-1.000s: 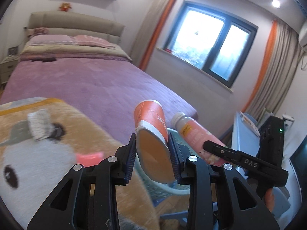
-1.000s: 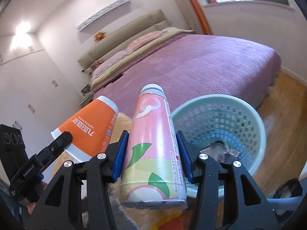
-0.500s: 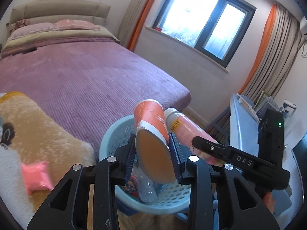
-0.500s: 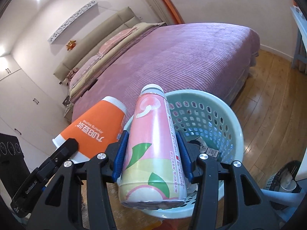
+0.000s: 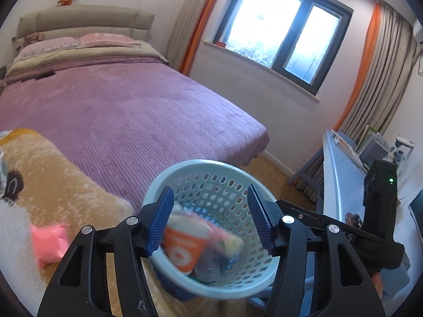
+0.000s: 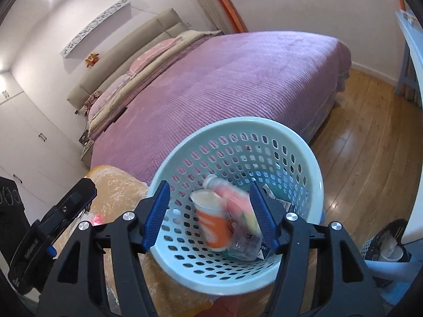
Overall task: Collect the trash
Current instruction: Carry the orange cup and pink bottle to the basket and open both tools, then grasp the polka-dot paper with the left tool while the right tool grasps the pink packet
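Setting: a bedroom in a home. A wide bed [image 5: 127,111] is covered with a purple ribbed bedspread, and pink pillows [image 5: 105,39] are laid against a padded beige headboard [image 5: 79,19]. A dark-framed window [image 5: 280,31] is flanked by beige curtains [image 5: 380,79] edged in orange. White built-in wardrobes [image 6: 23,137] are seen along one wall, and a wooden plank floor [image 6: 370,137] beside the bed. A pale blue desk [image 5: 341,174] is stacked with books. A perforated plastic basket [image 6: 312,163] with rubbish in it is placed near a fluffy cartoon-patterned blanket [image 5: 53,179].
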Available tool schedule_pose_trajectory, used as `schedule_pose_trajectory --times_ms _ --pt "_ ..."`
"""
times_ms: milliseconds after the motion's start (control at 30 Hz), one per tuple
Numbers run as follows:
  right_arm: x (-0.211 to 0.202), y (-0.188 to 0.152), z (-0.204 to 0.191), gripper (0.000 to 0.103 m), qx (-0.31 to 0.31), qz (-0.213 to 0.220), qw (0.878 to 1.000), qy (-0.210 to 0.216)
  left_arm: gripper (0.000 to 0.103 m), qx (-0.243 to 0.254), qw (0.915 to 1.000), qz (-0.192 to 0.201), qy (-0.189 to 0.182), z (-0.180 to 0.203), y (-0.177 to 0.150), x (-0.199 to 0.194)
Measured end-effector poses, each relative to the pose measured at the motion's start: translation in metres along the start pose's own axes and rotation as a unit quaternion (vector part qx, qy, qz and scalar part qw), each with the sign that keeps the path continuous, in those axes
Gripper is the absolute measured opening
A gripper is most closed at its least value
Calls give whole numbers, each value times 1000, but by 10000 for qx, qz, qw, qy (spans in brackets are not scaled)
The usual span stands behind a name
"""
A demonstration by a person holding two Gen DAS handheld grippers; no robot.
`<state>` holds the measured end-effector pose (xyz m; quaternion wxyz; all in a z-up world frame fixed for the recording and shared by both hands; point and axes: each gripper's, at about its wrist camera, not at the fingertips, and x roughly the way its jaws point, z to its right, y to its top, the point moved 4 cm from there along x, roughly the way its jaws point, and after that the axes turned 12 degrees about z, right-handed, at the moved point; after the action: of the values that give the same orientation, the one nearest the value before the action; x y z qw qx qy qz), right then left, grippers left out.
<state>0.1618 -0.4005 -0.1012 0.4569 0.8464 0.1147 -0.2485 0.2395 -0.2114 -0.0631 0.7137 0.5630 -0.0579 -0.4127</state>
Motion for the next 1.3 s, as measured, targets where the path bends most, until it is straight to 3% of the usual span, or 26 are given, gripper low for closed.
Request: schedule_pose_trajectory --times_ms 433,667,767,833,1033,1300 --pt "-33 -17 -96 59 -1134 342 9909 636 56 -429 9968 590 334 -48 20 -78" --pt "-26 -46 -151 59 -1744 214 9795 988 57 -409 9901 959 944 -93 34 -126" --pt "-15 -63 -168 59 -1881 19 9762 1083 68 -681 9855 1031 1162 -121 39 -143" --pt "-6 -76 -178 59 -1988 -116 9735 1128 68 -778 9824 1052 1331 -139 40 -150" --pt "25 -111 -207 59 -2284 -436 9649 1217 68 -789 9738 932 1920 -183 36 -151" --pt "65 -137 -231 62 -2285 -671 9622 1320 73 -573 9680 400 2409 -218 29 -101"
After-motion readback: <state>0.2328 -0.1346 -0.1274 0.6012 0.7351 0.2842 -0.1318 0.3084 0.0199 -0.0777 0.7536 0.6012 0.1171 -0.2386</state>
